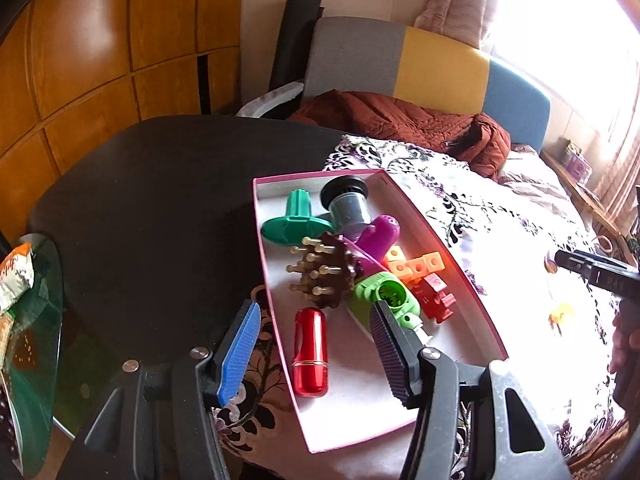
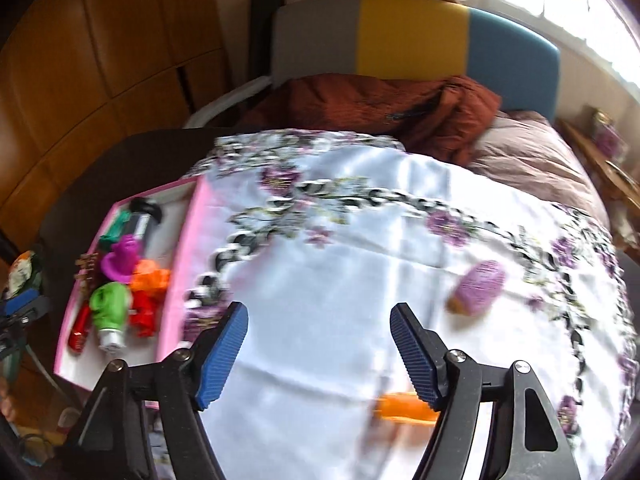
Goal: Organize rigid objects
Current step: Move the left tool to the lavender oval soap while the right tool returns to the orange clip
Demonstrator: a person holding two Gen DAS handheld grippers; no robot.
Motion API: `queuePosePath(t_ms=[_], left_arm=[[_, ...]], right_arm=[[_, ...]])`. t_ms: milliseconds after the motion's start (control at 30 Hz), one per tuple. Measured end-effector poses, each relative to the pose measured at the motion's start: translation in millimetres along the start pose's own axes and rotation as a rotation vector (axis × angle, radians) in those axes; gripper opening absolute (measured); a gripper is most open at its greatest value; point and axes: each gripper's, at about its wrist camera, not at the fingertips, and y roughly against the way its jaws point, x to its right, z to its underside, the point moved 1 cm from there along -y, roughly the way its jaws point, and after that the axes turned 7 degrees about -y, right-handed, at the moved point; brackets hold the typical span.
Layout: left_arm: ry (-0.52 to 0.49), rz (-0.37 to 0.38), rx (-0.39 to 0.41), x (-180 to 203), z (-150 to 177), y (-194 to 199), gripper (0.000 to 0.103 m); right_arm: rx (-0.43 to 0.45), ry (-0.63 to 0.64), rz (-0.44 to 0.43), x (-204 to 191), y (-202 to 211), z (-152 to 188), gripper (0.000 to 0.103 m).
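A pink-rimmed white box lies on the floral cloth. It holds a red cylinder, a brown pegged brush, a green stand, a black-capped grey tube, a purple toy, orange cubes, a red block piece and a green bottle. My left gripper hangs open above the box's near end, gripping nothing. My right gripper is open over bare cloth, right of the box. A purple oval object lies ahead to its right. An orange piece lies beside its right finger.
A dark round table carries the cloth and box. A glass side table with snack packets stands at the left. A rust-brown jacket lies on the bed behind, under a grey, yellow and blue headboard. A hand shows at the right edge.
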Motion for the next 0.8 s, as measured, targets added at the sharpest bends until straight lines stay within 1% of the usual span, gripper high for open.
queuePosePath(t_ms=[67, 133, 233, 300, 333, 433, 500, 600, 800], left_arm=[[-0.016, 0.003, 0.001, 5.4, -1.8, 0.3, 0.058], [-0.037, 0.004, 0.003, 12.2, -4.2, 0.6, 0.058], [-0.068, 0.01, 0.005, 23.8, -9.1, 1.1, 0.058], [-0.088, 0.021, 0.008, 31.4, -13.3, 0.7, 0.058], [-0.099, 0.029, 0.01, 36.1, -15.8, 0.5, 0.058], [-0.128, 0.054, 0.02, 52.5, -24.3, -1.1, 0.058], [-0.147, 0.081, 0.017, 65.3, -29.0, -3.3, 0.058], [-0.179, 0.126, 0.006, 85.4, -35.0, -8.1, 0.058], [-0.245, 0.19, -0.014, 125.3, -41.3, -14.7, 0.058]], right_arm=[[0.005, -0.037, 0.052, 27.9, -1.4, -0.8, 0.075], [0.014, -0.1, 0.108, 57.6, -4.3, 1.2, 0.075], [0.038, -0.258, 0.156, 104.0, -6.2, 11.2, 0.075], [-0.002, -0.353, 0.22, 127.0, -10.8, 14.1, 0.075], [0.019, -0.389, 0.227, 135.5, -7.5, 13.4, 0.075], [0.051, -0.499, 0.191, 155.2, 1.8, 13.1, 0.078], [0.061, -0.545, 0.196, 161.6, 4.8, 13.8, 0.079], [0.065, -0.578, 0.22, 167.4, 7.5, 15.6, 0.082], [0.057, -0.632, 0.243, 177.4, 9.3, 19.3, 0.083]])
